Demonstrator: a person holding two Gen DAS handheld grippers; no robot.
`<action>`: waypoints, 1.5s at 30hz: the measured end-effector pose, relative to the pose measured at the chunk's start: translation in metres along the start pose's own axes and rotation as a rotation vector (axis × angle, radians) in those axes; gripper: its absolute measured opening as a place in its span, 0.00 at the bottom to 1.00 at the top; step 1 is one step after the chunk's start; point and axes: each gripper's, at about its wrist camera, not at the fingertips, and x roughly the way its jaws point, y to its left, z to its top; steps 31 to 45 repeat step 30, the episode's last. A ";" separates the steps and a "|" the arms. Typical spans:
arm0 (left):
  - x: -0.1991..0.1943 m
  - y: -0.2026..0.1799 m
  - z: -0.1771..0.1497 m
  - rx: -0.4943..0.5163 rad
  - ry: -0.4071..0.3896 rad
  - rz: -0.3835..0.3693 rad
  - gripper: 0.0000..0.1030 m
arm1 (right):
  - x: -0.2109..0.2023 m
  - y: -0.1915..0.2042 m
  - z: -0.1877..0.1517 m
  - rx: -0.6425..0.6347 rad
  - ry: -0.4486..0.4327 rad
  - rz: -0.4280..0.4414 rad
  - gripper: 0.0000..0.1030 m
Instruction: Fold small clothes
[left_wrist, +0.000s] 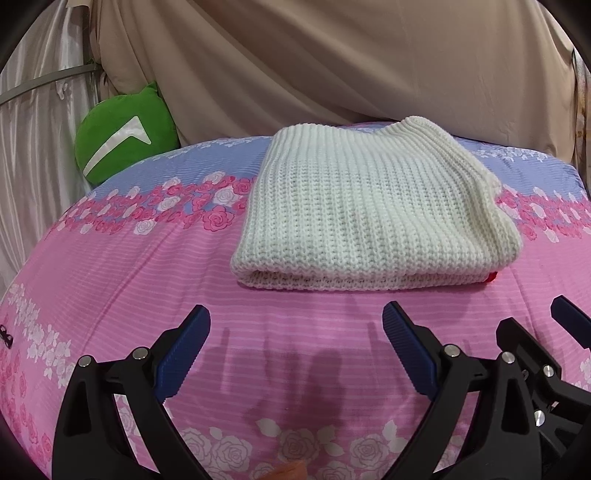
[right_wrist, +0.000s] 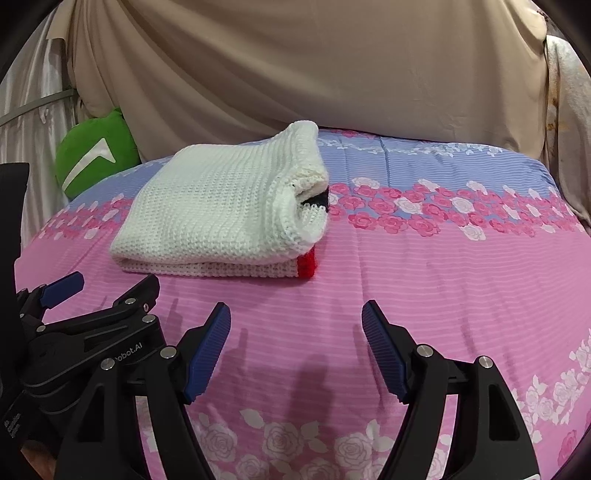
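Note:
A white knitted sweater (left_wrist: 365, 206) lies folded into a thick rectangle on the pink flowered bedspread (left_wrist: 110, 266). In the right wrist view the folded sweater (right_wrist: 221, 210) shows a red edge and a dark stripe at its right end. My left gripper (left_wrist: 295, 321) is open and empty, hovering over bare bedspread just short of the sweater's near edge. My right gripper (right_wrist: 295, 317) is also open and empty, in front of the sweater and to its right. Each gripper's black frame shows at the side of the other's view.
A green cushion (left_wrist: 125, 136) with a white mark leans at the back left against the beige drapes (left_wrist: 332, 62). The bedspread (right_wrist: 461, 277) runs flat to the right of the sweater, turning blue at its far edge.

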 end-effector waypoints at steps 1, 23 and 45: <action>0.001 0.000 0.000 0.002 0.003 -0.001 0.89 | 0.000 0.001 0.000 -0.002 0.001 -0.007 0.70; 0.000 -0.002 -0.001 0.010 0.000 0.012 0.89 | -0.003 0.005 -0.001 -0.014 -0.008 -0.067 0.70; 0.000 -0.002 -0.001 0.012 -0.002 0.011 0.88 | -0.004 0.005 -0.001 -0.016 -0.008 -0.079 0.70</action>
